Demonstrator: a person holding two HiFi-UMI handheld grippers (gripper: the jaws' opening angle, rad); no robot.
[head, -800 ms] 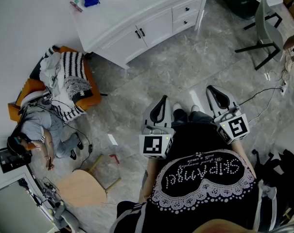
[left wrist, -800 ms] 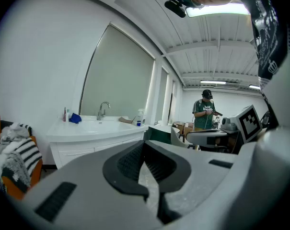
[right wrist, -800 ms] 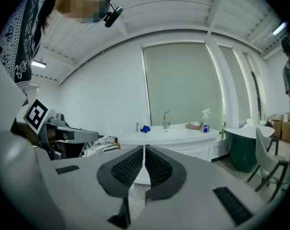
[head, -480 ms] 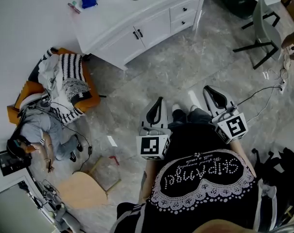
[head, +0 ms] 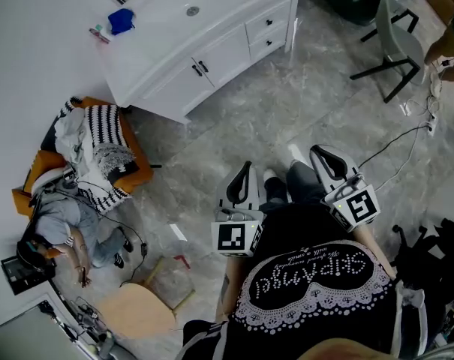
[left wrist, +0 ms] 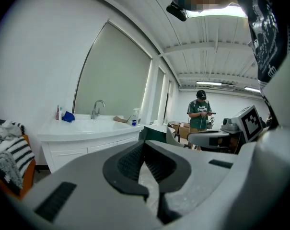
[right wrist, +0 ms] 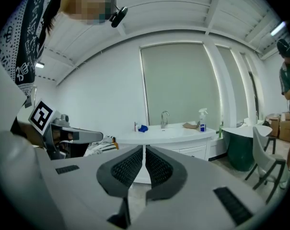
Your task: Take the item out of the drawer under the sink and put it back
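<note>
On open floor, well apart from vanity [head: 159,47]: left gripper [head: 245,172] and right gripper [head: 323,156] both closed tight, nothing between jaws. Vanity sits further left in head view than moments ago, so person is repositioning. Drawers [head: 270,32] shut, item presumably inside, unseen. Retrieval judged not yet begun.

Top [head: 309,276]: black, with white script lettering inside a white lace-look heart outline.
Sleeve [head: 200,334]: black with white stripes.
Trousers [head: 303,186]: dark.
Shoes [head: 269,175]: pale toes.
Camera [left wrist: 176,11]: small, black, worn on the head.
Left hand-held gripper [head: 246,169]: pale grey moulded shell; black pads [left wrist: 130,164] with ribbed faces.
Right hand-held gripper [head: 321,154]: same grey shell and black ribbed pads [right wrist: 128,166].
Marker cubes [head: 234,236]: white with black square patterns, one on each hand-held gripper.
</note>
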